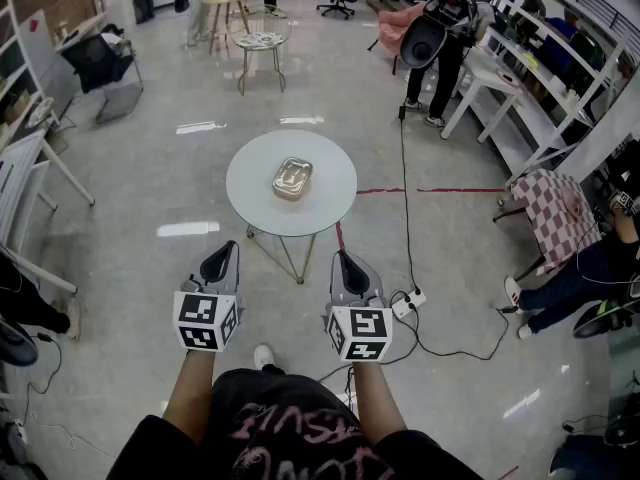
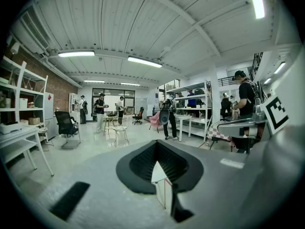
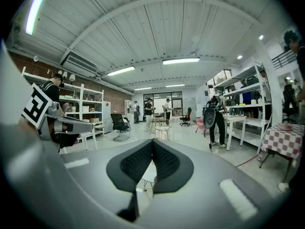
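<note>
Left gripper (image 1: 222, 252): my jaws meet at the tips, nothing held.
Right gripper (image 1: 343, 259): likewise shut and empty.
Tin (image 1: 292, 179): ahead, between both grippers, at the centre of the round table (image 1: 243, 200).
Edges: the table's near rim is just ahead of my tips, with open floor (image 1: 150, 268) on either side.

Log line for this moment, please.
left tool: shut, empty | right tool: shut, empty | metal tin: lying on round table, untouched

A small rectangular metal tin (image 1: 292, 179) with rounded corners, dull silver-gold, lies flat and closed near the middle of the round white table (image 1: 250, 190), well in from its edge.
</note>
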`<state>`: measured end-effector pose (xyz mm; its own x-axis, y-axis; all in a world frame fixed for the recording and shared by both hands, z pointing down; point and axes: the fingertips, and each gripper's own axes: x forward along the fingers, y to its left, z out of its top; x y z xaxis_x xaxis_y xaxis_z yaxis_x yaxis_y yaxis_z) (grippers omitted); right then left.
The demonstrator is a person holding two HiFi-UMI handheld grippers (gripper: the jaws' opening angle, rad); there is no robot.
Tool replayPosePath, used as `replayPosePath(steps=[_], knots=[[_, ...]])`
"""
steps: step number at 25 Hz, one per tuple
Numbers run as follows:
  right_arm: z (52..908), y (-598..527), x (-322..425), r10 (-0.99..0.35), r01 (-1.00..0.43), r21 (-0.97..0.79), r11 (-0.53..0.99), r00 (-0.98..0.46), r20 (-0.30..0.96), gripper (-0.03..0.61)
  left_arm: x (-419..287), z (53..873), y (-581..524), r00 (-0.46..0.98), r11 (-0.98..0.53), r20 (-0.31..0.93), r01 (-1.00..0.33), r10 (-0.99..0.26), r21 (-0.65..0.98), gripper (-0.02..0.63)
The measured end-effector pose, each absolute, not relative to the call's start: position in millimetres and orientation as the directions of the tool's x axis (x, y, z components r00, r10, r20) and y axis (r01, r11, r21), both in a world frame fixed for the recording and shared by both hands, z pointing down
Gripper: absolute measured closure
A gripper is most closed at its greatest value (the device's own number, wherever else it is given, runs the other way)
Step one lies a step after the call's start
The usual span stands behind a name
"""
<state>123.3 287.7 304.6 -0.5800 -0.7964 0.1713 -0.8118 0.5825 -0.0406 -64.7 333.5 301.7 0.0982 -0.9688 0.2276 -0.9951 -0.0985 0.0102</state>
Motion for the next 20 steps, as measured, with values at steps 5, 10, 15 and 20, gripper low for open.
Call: replayPosePath(steps=[5,10,15,20], knots=[[307.7,277.7,121.8,-0.791,-0.808,-0.045,0.588,-0.586,0.177,0.580,-64.5,305.2,323.6,0.098,-0.099,0.235,-0.995,-0.967,0.011,0.618],[311.1,272.4,118.4,-0.784,-0.802,-0.051,0.595,-0.593,0.185,0.581,-67.0,308.1,317.3,0.099,-0.098,0.243,-0.995,-0.965,0.016,0.617],[315.5,258.6,108.8,-0.791,-0.809,-0.051,0.586,-0.585,0.182,0.580,-77.8,317.0,303.0,0.105,-0.102,0.255,-0.994,-0.961,0.028,0.617],[313.7,240.6,100.1,-0.806,-0.824,-0.049,0.564,-0.562,0.187,0.580,-90.5,320.0,286.9,0.118,-0.110,0.266,-0.993,-0.957,0.045,0.617]])
